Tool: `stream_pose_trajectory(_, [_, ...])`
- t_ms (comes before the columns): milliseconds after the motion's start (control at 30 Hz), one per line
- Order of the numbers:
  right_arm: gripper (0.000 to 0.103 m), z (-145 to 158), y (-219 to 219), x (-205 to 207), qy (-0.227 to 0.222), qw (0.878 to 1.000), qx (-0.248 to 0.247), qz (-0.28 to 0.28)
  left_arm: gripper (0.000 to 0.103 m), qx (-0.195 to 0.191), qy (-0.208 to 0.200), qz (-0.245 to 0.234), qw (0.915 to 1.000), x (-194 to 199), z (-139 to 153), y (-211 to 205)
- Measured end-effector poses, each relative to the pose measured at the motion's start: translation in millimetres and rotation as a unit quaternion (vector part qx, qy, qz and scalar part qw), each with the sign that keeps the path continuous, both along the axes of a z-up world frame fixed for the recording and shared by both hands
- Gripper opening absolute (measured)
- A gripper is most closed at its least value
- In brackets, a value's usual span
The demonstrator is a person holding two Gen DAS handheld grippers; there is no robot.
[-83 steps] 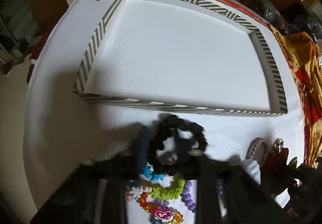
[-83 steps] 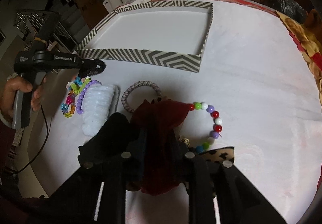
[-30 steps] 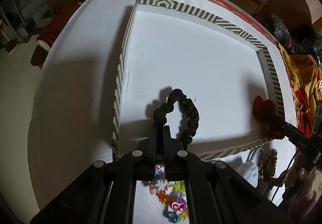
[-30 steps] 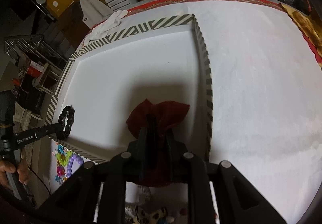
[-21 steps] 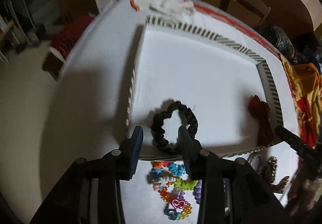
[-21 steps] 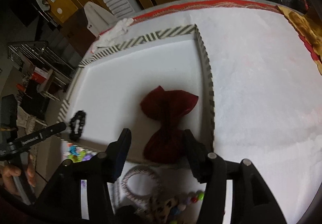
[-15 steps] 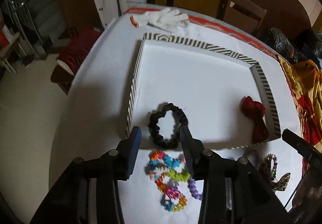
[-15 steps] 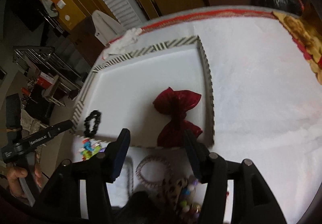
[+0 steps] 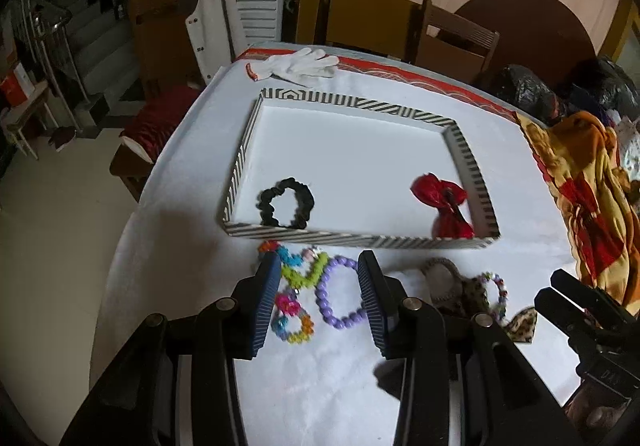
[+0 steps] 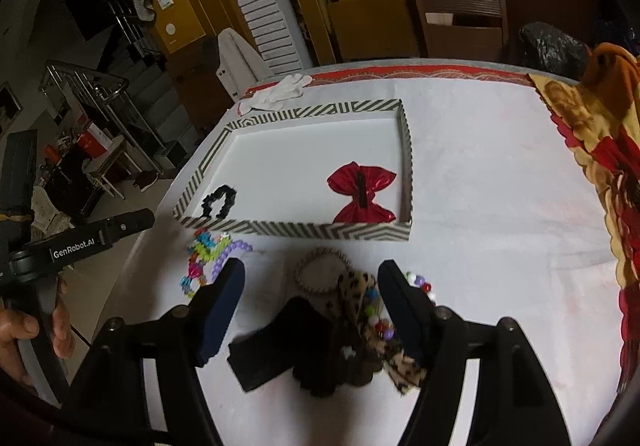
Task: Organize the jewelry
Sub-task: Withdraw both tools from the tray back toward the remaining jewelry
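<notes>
Left gripper [image 9: 318, 278]: jaws are spread wide, nothing held. Directly between and just beyond its fingertips a purple round-bead bracelet [image 9: 339, 300] lies flat on the white tablecloth [image 9: 312, 386]; beside it, toward the left finger, a tangle of multicoloured plastic bead bracelets [image 9: 294, 296] is seen. The jaws are judged to bracket these as the next pick.

Right gripper [image 10: 312, 278]: jaws are likewise parted and empty. Close under it a black fabric piece [image 10: 280, 342] and a leopard-print fabric bow [image 10: 380, 334] are heaped together with a string of mixed coloured round beads [image 10: 416, 288]; just past these a beige woven ring bracelet [image 10: 322, 270] lies flat. Which piece lies uppermost in the heap cannot be told.

Ahead of both grippers a shallow rectangular tray with grey-and-white striped walls [image 9: 360, 240] is set. Inside it, a black ruffled fabric scrunchie [image 9: 285, 201] rests against the near wall ahead of the left gripper, and a glossy red fabric bow [image 10: 362, 193] rests in the near corner ahead of the right gripper. The two are kept well apart, judged so that each side fills separately.

Beyond the tray's far wall a white knitted work glove [image 9: 298, 63] lies at the table edge, unconnected to the sorting.
</notes>
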State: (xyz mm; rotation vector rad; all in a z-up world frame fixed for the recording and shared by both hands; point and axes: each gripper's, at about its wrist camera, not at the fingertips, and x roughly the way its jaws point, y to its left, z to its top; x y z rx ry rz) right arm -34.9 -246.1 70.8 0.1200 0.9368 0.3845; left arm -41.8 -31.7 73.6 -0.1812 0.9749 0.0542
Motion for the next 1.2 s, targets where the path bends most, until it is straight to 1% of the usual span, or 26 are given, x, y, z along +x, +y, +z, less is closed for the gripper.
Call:
stream_pose_trajectory(67, [0.073, 2, -1, -9, -0.002, 1.000, -0.001, 0.003, 0.047, 0.010, -0.005, -0.003, 0.9999, -9, 4, -8])
stream_pose_trajectory(200, [0.074, 5, -2, -24, -0.003, 1.000, -0.010, 0.008, 0.047, 0.008, -0.004, -0.012, 0.9999, -21, 6, -17])
stream_pose_trajectory(333, [0.074, 7, -2, -35, -0.008, 1.000, -0.016, 0.012, 0.047, 0.020, -0.004, -0.012, 0.9997, -31, 8, -23])
stream_pose_trajectory(467, [0.074, 10, -2, -45, -0.013, 0.999, -0.027, 0.017, 0.047, 0.015, -0.005, -0.008, 0.9998, -40, 9, -25])
stream_pose_trajectory(533, [0.074, 11, -3, -49, -0.013, 0.999, -0.027, 0.018, 0.047, 0.020, -0.006, -0.004, 0.9998, -44, 9, -25])
stream_pose_trajectory(800, [0.074, 13, -6, -57, -0.014, 0.999, -0.030, 0.019, 0.047, 0.033, -0.006, 0.005, 0.9994, -51, 8, -30])
stream_pose_trajectory(933, [0.078, 13, -5, -58, -0.014, 0.999, -0.030, 0.019, 0.047, 0.035, -0.005, 0.006, 0.9994, -53, 7, -31])
stream_pose_trajectory(1200, [0.078, 7, -3, -60, -0.007, 0.999, -0.034, 0.026, 0.047, 0.045, 0.003, 0.013, 0.9989, -55, 0, -33])
